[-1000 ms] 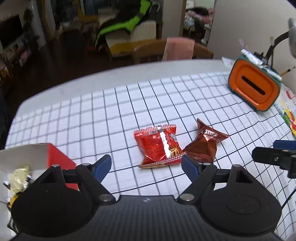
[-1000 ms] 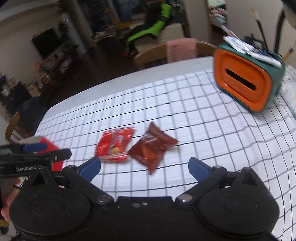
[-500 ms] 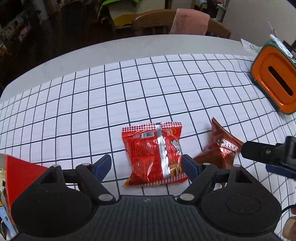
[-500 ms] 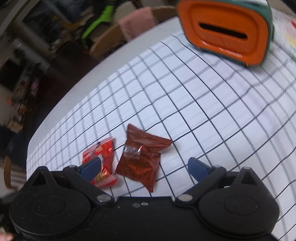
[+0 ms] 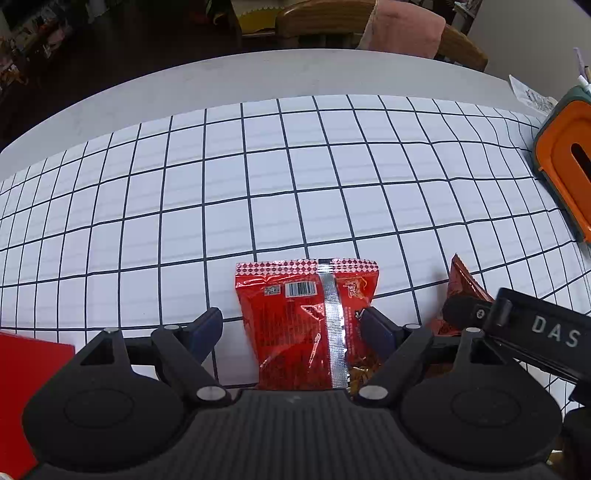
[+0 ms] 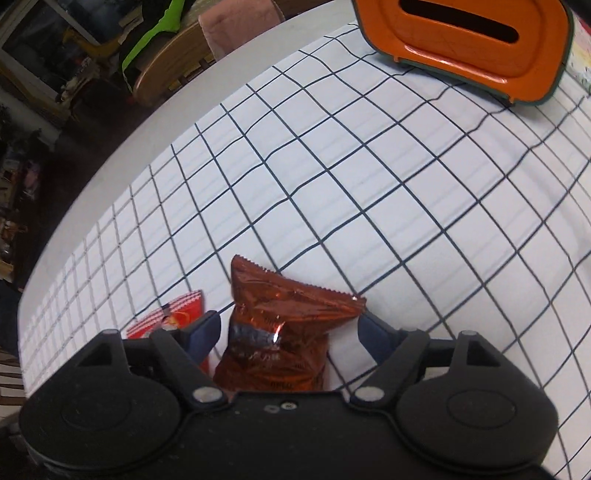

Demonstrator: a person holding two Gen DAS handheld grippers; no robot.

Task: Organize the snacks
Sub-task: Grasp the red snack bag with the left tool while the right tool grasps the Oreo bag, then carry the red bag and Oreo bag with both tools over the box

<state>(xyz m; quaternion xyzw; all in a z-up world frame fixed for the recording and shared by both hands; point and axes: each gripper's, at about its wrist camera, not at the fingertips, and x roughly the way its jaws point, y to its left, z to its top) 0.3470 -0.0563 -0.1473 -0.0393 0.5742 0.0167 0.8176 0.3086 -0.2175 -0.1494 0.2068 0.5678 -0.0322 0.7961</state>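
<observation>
A grid-checked cloth covers the counter (image 5: 258,177). The left tongs (image 5: 291,328) stand spread around the bright red snack packet (image 5: 306,325), not yet pinching. The right tongs (image 6: 286,332) have just been closing around the dark brown-red snack pouch (image 6: 280,332), pads apparently short of it. Both pickups are underway; next, squeeze gently and lift toward the red box (image 5: 22,380).

White grid tablecloth (image 5: 258,177), orange tissue box w/ green trim (image 6: 469,37), wooden chair (image 5: 325,18), pink towel (image 5: 402,33)
</observation>
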